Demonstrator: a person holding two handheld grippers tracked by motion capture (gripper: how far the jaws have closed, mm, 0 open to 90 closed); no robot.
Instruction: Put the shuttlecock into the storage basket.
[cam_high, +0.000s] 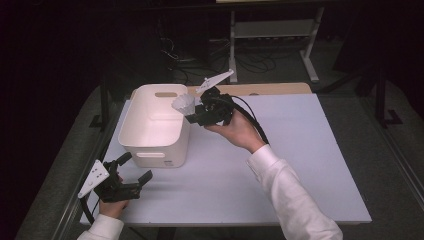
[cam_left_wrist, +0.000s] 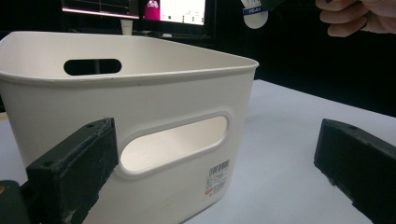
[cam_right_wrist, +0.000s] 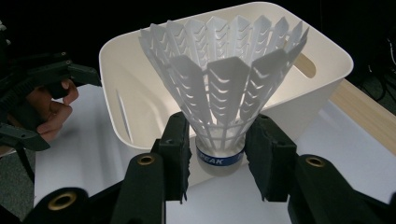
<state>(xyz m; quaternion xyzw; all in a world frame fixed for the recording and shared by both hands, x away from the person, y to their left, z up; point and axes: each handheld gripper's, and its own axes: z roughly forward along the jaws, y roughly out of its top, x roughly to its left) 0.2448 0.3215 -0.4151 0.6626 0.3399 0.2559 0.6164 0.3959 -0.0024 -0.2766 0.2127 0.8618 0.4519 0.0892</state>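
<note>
Right gripper (cam_high: 192, 116) raised off the table in a hand (cam_high: 239, 131) with a white sleeve (cam_high: 290, 195), forearm angled in from the lower right, black jaws aimed left toward the bin. Jaws closed narrow on the base of a white plastic shuttlecock (cam_right_wrist: 219, 98) with a slotted skirt and a blue band marked PEAK, one pad at each side of the band, skirt flaring up and away from the jaws. Shuttlecock (cam_high: 183, 105) held at the near right rim of a cream rectangular plastic bin (cam_high: 150, 125) with oval handle slots, just above that rim. Bin interior (cam_right_wrist: 154, 93) lying just beyond and below the skirt.

Left gripper (cam_high: 131, 169) low at the front left corner of the table, held in the other hand (cam_high: 112, 206), jaws spread wide with nothing between them, pointing at the bin's near wall (cam_left_wrist: 140, 107). Grey three-cornered plate tilted up at its left side.

Pale grey matte tabletop (cam_high: 280, 165) beneath both, a light wooden board (cam_high: 270, 89) along its far edge. Dark room behind, with a white metal rack (cam_high: 272, 30) and loose black cables (cam_high: 200, 60) on the floor beyond the table. Lit screens (cam_left_wrist: 140, 9) glowing past the bin's far rim.

Bin standing between the two grippers, near the left one and just under the right one.
</note>
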